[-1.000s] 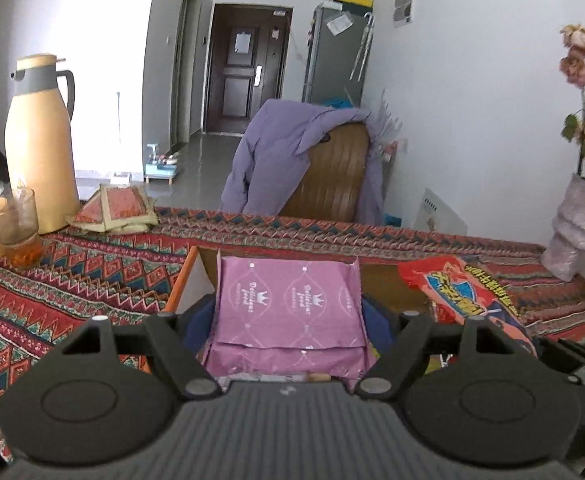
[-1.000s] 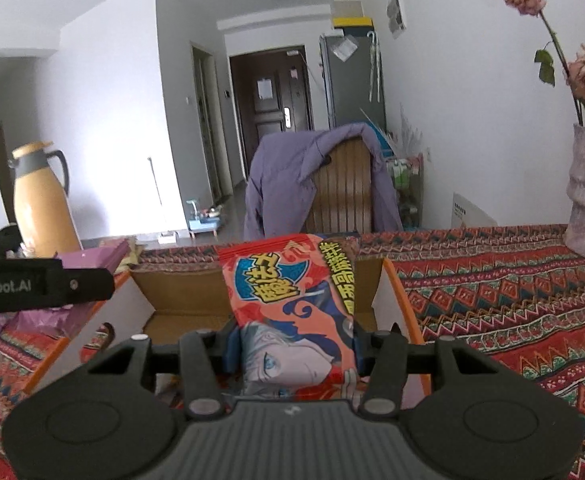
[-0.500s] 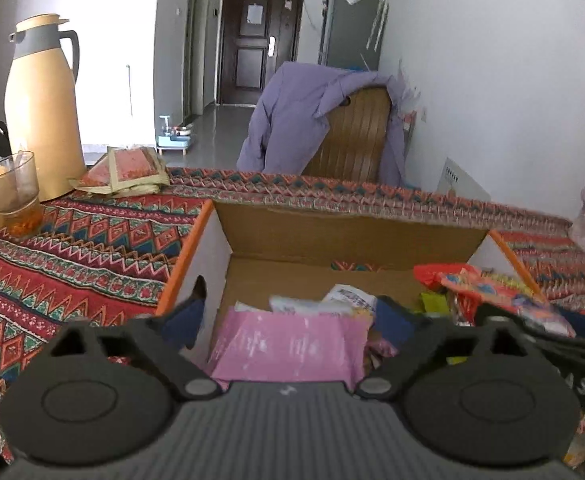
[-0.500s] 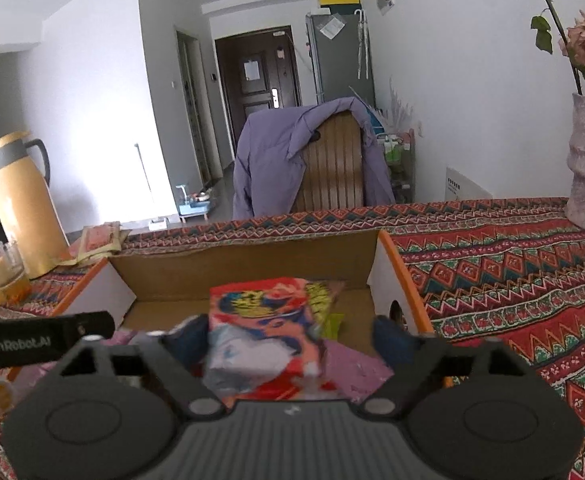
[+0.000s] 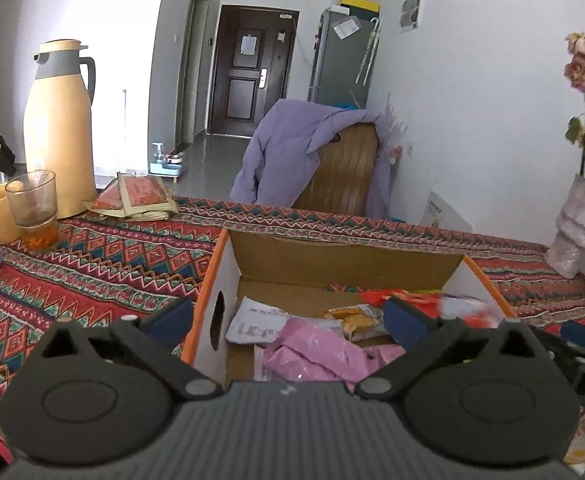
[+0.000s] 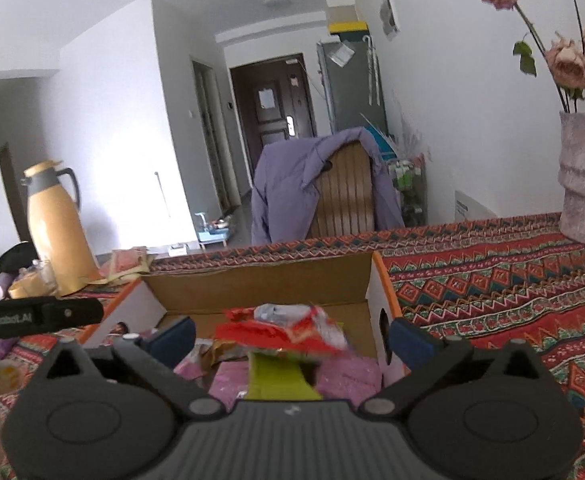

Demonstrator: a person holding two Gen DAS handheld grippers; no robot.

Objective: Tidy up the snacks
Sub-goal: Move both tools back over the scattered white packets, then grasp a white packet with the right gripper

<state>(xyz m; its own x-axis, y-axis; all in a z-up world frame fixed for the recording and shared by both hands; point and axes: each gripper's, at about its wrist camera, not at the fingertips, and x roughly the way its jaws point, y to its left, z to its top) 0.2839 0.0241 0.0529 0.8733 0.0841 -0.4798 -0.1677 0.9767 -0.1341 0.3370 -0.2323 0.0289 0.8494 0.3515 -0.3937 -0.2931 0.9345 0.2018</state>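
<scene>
The open cardboard box with orange rims sat on the patterned cloth. A pink packet lay crumpled inside near its left wall, among other wrappers. A red packet, blurred, was above the box's right half.

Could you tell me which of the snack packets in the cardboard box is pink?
The crumpled plain pink plastic packet nearest the left gripper's camera; the white printed packet and red printed packet lie farther back.

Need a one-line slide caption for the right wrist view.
Right gripper, jaws opening, over the orange-edged cardboard box as the red snack packet drops free between its fingers.
</scene>
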